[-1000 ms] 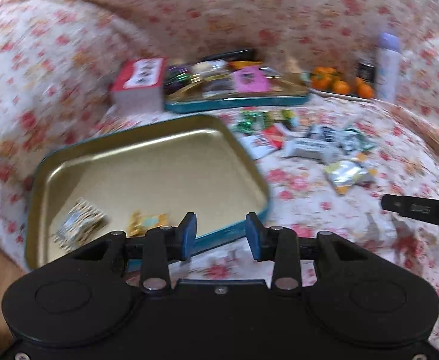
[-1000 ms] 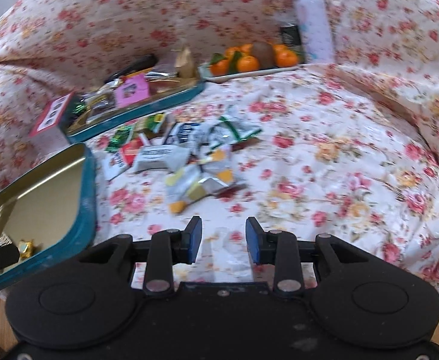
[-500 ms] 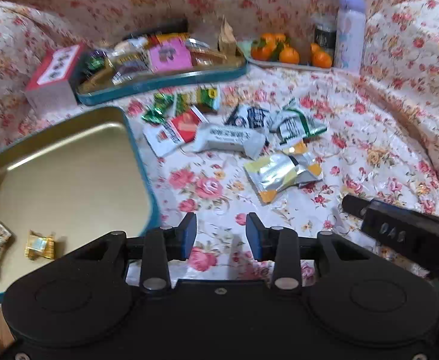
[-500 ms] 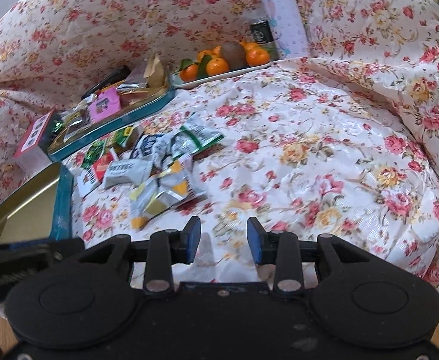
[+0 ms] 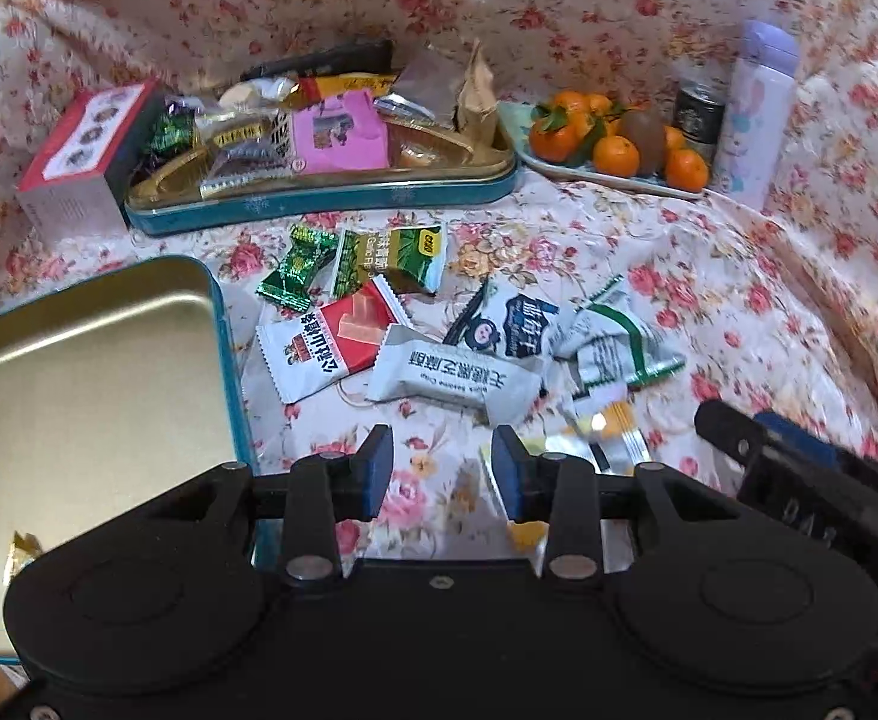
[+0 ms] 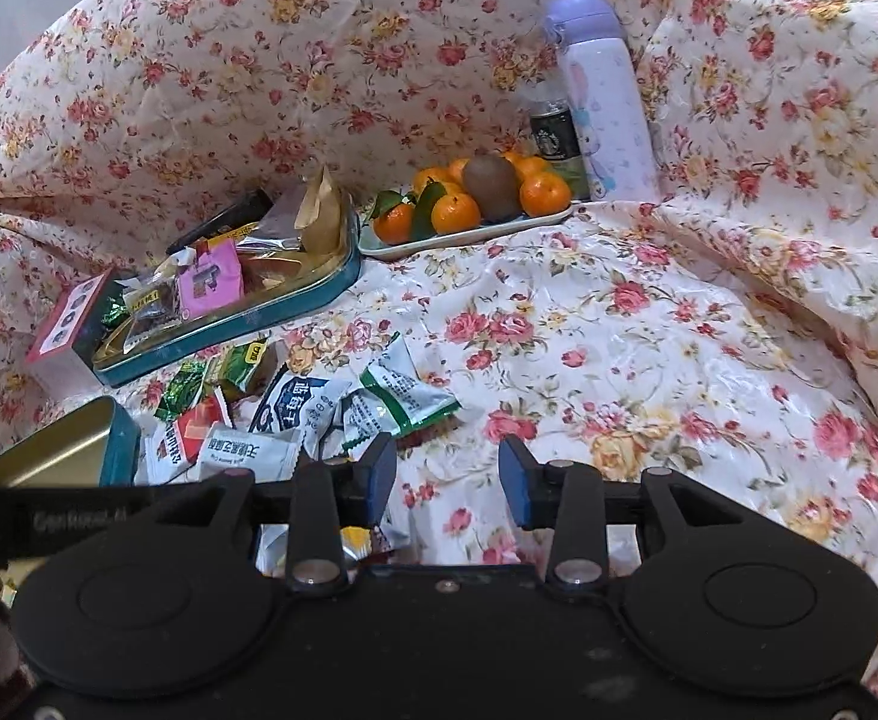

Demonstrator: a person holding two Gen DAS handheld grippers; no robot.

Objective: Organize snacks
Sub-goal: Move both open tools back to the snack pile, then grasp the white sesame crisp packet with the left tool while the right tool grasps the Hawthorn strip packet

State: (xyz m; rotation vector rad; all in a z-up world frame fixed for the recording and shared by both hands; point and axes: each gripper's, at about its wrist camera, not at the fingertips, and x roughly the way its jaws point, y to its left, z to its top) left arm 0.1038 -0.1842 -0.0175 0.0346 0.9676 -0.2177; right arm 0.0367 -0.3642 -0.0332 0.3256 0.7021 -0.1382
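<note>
Loose snack packets lie in a pile on the floral cloth: a white packet (image 5: 457, 384), a red-and-white one (image 5: 330, 342), a green candy (image 5: 297, 267) and a green-and-white one (image 5: 613, 336). My left gripper (image 5: 439, 471) hovers open just short of the pile, with only cloth between its pads. A yellow-silver packet (image 5: 607, 426) pokes out behind its right finger. The gold tin (image 5: 78, 372) at left holds two small snacks at its near corner. My right gripper (image 6: 446, 477) is over bare cloth to the right of the pile (image 6: 294, 414), its jaws opening with nothing between them.
A teal tin (image 5: 318, 198) heaped with snacks stands behind the pile, a red-and-white box (image 5: 72, 168) at its left. A plate of oranges (image 6: 469, 204), a dark can (image 6: 553, 138) and a purple-lidded flask (image 6: 607, 108) stand at the back right. The cloth rises all round.
My left gripper has swung right, from over the gold tin to the snack pile. My right gripper has drifted right, away from the pile, and its jaws have widened.
</note>
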